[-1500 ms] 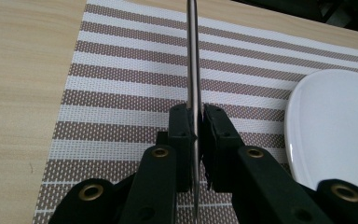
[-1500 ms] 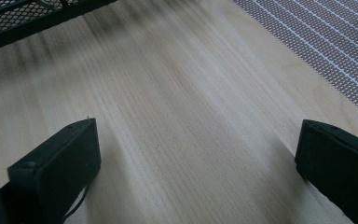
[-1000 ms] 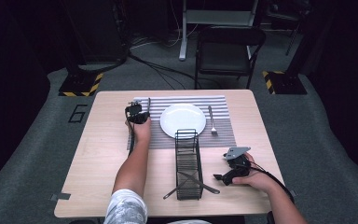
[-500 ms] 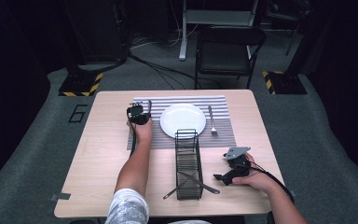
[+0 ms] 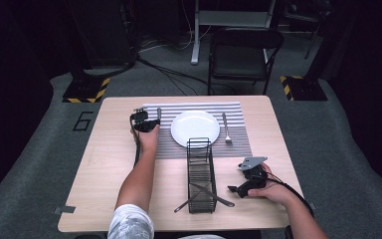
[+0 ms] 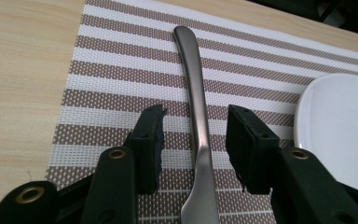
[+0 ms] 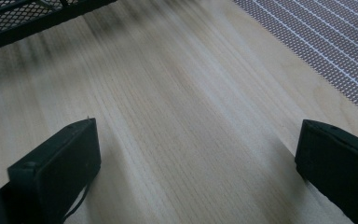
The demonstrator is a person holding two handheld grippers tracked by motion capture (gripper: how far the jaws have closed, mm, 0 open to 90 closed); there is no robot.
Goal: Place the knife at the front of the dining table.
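Note:
A metal utensil (image 6: 196, 102) lies flat on the striped placemat (image 6: 121, 74), just left of the white plate (image 5: 195, 127). My left gripper (image 6: 196, 116) straddles its handle. The jaws have just been opening and stand apart, neither pad touching the metal. In the high view this gripper (image 5: 142, 121) sits at the placemat's left edge with the utensil (image 5: 158, 114) beside it. My right gripper (image 5: 238, 188) rests near the table's front right, its jaws wide open over bare wood (image 7: 196, 135). A fork (image 5: 226, 130) lies right of the plate.
A black wire rack (image 5: 200, 174) stands in front of the plate, with two utensils (image 5: 214, 198) poking out at its near end. Its corner (image 7: 28, 14) shows in the right gripper view. A dark chair (image 5: 241, 57) stands beyond the table's far edge.

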